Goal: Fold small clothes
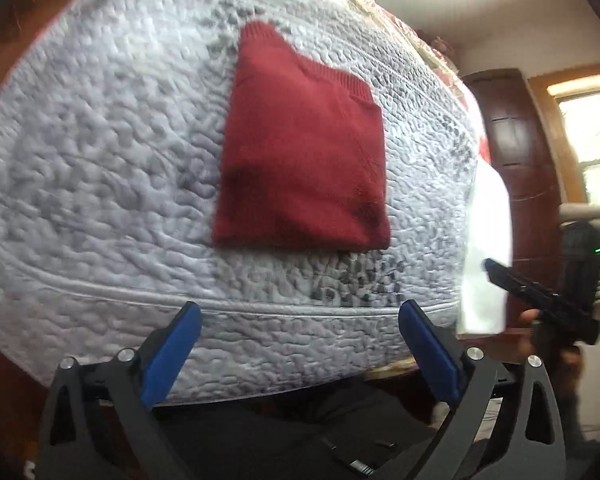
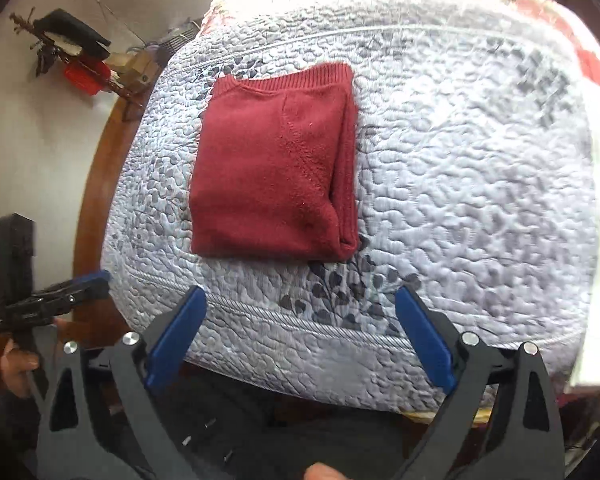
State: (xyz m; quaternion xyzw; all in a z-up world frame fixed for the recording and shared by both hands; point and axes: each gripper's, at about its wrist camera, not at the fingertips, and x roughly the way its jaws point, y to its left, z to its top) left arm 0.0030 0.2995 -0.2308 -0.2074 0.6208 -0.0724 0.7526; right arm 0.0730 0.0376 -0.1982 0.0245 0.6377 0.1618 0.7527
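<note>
A dark red knitted sweater (image 1: 304, 148), folded into a compact rectangle, lies flat on a pale grey quilted bedspread with a dark leaf print (image 1: 100, 152); every place below is given from that sweater. Its ribbed hem forms the far edge, stepped so that 1 corner sits higher than the other, and in the right wrist view the folded layers stack along its right side (image 2: 344, 160). The near edge is straight and lies a little short of the corded seam (image 2: 284, 316) that runs along the bedspread's front border.

Bare quilt surrounds the sweater on all 4 sides, with the widest stretch to its right in the right wrist view. A curved brown wooden bed frame (image 2: 100, 184) bounds the quilt to the left there.

The left gripper (image 1: 300, 344) hangs off the near side of the sweater, past the seam, its 2 blue-padded fingers (image 1: 172, 356) spread wide with nothing between them. The right gripper (image 2: 300, 340) hangs likewise on the near side, jaws spread wide and holding nothing. Neither touches the sweater.
</note>
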